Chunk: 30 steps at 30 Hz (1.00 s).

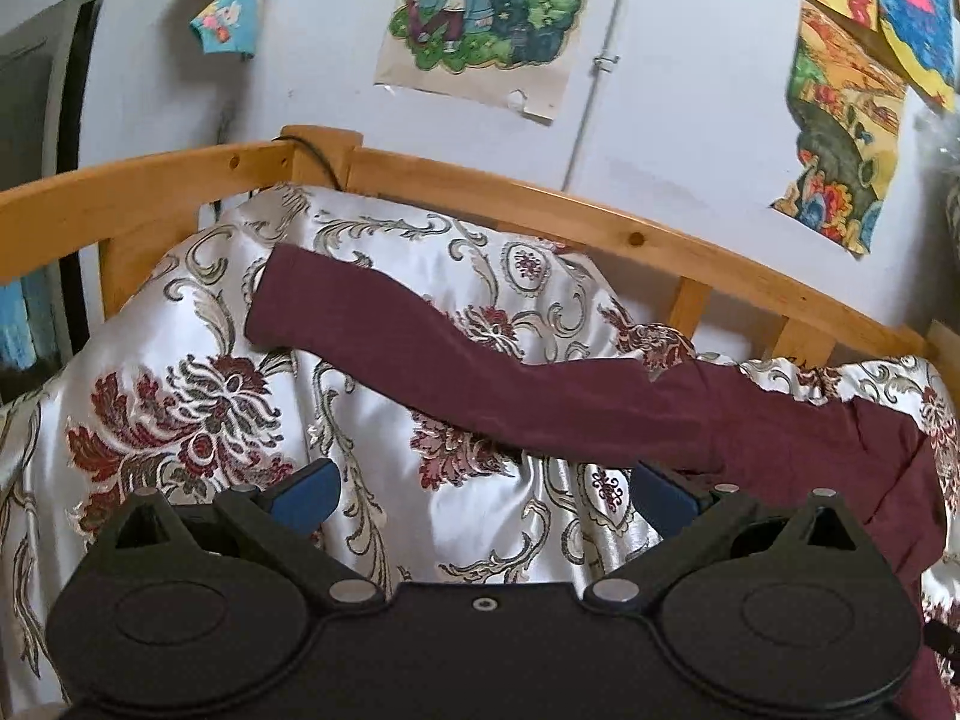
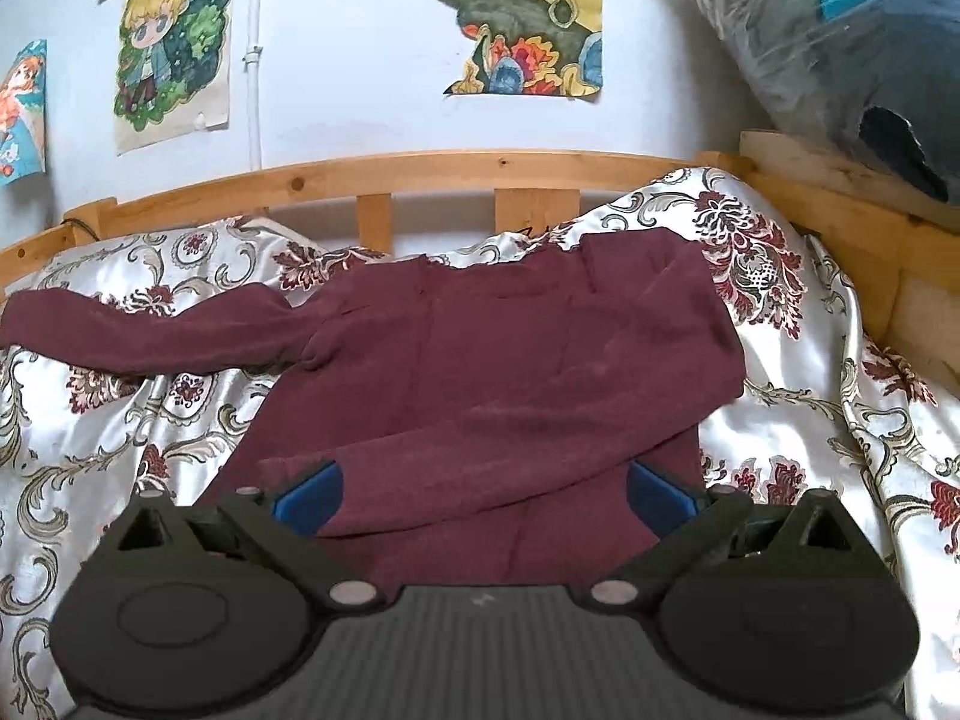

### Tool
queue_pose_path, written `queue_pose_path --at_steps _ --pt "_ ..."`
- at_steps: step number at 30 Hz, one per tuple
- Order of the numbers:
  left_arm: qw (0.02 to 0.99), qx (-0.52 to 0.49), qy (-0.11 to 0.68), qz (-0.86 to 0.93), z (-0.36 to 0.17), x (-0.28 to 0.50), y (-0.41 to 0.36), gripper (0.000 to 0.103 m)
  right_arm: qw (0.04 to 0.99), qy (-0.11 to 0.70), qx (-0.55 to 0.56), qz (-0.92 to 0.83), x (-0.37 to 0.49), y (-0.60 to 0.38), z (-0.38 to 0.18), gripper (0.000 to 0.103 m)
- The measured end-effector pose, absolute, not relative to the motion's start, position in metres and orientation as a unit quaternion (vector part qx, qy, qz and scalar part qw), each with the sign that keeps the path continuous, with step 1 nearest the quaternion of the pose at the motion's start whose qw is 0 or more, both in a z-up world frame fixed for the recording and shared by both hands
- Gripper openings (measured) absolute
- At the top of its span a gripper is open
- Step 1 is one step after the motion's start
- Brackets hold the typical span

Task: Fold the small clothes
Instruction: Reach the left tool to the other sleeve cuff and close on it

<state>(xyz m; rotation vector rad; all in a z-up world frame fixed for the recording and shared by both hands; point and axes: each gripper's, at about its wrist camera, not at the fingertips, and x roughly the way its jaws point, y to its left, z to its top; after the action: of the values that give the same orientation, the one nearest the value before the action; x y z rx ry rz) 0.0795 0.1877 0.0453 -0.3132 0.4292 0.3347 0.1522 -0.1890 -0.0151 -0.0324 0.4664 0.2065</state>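
While both tools hang empty over the bed, we read the step as folding in the loose sleeve of the maroon long-sleeved knit top (image 2: 510,372), which lies flat on the white satin bedspread with dark red floral print (image 1: 180,372), inside the pale wooden bed rail (image 1: 480,192).

Left first: the left gripper (image 1: 480,495) has its blue-padded fingers (image 1: 309,492) spread wide, holding nothing, over bare bedspread just short of the outstretched left sleeve (image 1: 450,360). That sleeve runs out sideways from the body, cuff far from us. We judge the best grab is near the cuff, pinching both layers, then carrying it across the chest in a low arc so the satin doesn't bunch.

Moving right: the other sleeve (image 2: 480,456) already lies folded across the front of the body. The right gripper (image 2: 483,495) is also wide open and empty, just above the lower body of the top. We'd keep it pressing near the hem as an anchor, since knit on satin looks likely to slide.
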Motion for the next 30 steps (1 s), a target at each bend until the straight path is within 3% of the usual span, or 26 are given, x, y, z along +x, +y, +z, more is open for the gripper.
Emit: queue_pose_path --at_steps 19,30 --pt "0.942 -0.169 0.228 0.18 0.04 0.085 0.194 0.103 0.974 0.207 -0.019 0.089 0.153 -0.189 -0.007 0.103" --pt "0.903 -0.251 0.26 0.232 0.026 0.133 0.254 0.102 0.976 0.203 0.045 0.068 0.169 -0.202 -0.009 0.103"
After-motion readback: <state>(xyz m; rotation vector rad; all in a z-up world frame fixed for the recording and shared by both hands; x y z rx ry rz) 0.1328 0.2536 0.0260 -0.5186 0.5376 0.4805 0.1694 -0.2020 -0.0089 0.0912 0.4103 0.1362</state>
